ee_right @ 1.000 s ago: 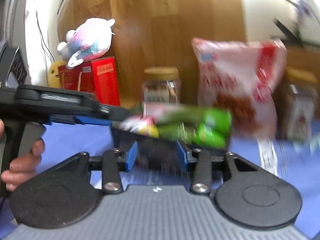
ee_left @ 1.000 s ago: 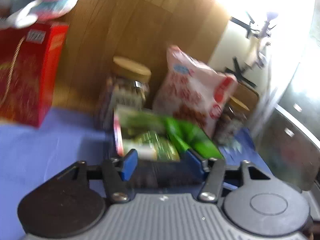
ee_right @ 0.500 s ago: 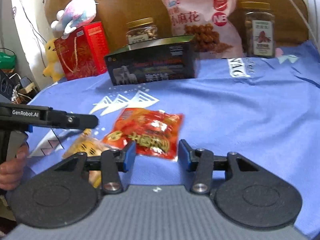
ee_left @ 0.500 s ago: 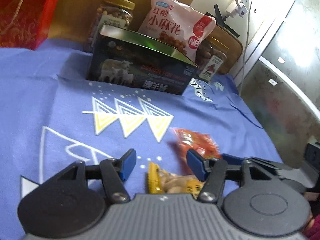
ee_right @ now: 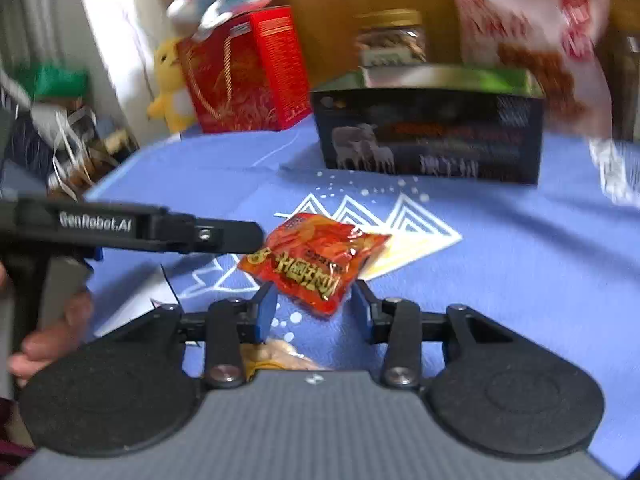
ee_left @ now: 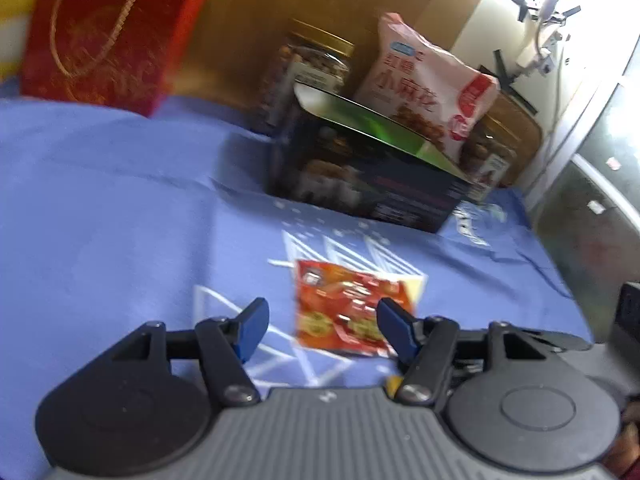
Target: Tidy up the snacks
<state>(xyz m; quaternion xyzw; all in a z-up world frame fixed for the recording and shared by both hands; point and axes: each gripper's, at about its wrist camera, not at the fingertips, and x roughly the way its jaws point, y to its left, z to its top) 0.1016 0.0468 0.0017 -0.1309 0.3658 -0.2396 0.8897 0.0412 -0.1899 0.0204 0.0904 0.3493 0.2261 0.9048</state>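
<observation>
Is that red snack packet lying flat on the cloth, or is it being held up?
Lying flat. The red packet rests on the blue cloth, in front of the dark box; neither hand-held gripper's pads press on it.

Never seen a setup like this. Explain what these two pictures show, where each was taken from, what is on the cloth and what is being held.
A person holds two handheld grippers, each with a camera looking along its blue-tipped fingers. One picture is from the left gripper, one from the right gripper. On the blue cloth lie a red snack packet and a yellow packet near the right gripper. A dark box, a jar, a pink bag and a red box stand behind. Both grippers are open, holding nothing.
</observation>
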